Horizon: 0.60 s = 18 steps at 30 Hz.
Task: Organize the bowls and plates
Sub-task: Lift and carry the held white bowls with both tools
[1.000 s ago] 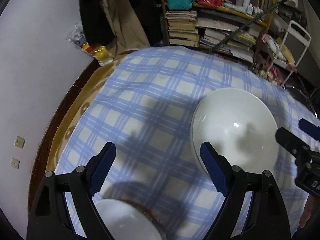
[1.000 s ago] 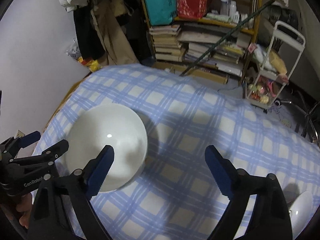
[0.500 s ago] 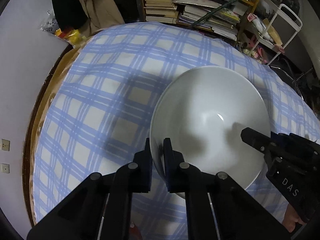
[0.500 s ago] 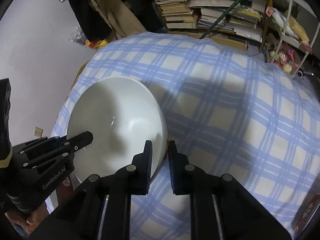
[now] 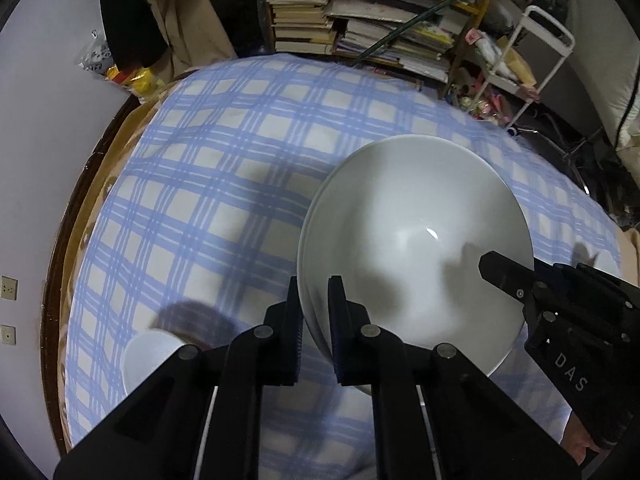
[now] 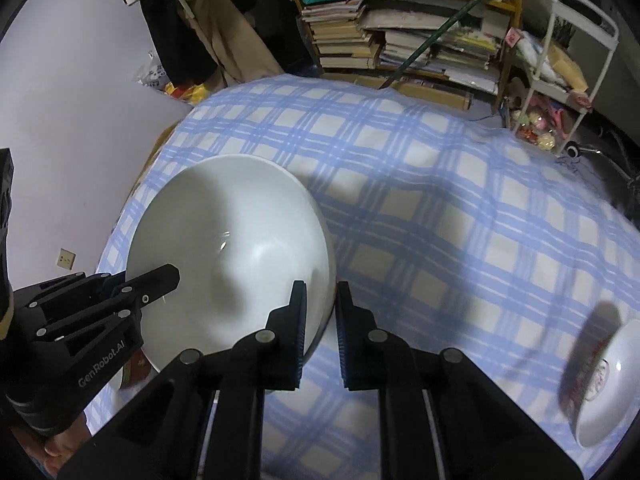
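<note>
While both of our grippers are pinching opposite sides of its rim, we are holding the large white bowl (image 5: 416, 236) tilted above the middle of the blue checked tablecloth (image 5: 208, 184). Our left gripper (image 5: 313, 300) and right gripper (image 6: 320, 304) are each clamping it. A small white bowl (image 5: 150, 354) is sitting near the cloth's left edge, and a red-patterned bowl (image 6: 600, 380) near its right edge.

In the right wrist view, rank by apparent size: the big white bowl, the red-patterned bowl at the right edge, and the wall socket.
1. big white bowl, clearly largest.
2. red-patterned bowl, smaller, though blurred and cut off by the frame edge, so its full extent is unsure.
3. wall socket, smallest; it also sits farther back.
</note>
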### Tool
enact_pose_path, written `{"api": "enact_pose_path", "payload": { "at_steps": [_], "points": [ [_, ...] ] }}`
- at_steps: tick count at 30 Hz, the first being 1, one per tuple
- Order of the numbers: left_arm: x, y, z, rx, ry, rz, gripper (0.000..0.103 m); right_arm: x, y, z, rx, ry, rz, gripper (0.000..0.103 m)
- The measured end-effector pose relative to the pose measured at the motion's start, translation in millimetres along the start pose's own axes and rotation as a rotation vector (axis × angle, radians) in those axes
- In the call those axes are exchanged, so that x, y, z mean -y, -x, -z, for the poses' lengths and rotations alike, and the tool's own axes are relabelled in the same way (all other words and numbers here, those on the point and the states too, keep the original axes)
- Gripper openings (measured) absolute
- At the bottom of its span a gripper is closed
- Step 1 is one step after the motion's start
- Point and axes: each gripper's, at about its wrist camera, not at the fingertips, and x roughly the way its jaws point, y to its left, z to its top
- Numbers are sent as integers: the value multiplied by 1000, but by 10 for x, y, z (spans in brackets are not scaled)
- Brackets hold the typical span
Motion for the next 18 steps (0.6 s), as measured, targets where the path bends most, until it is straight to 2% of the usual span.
{"api": "enact_pose_path", "payload": {
  "at_steps": [7,18],
  "points": [
    [275,310,216,21,-28,26,11,101,396,237,22,12,34,15],
    [854,605,637,53,-104,46,11,492,828,840,26,-45,75,15]
  ]
}}
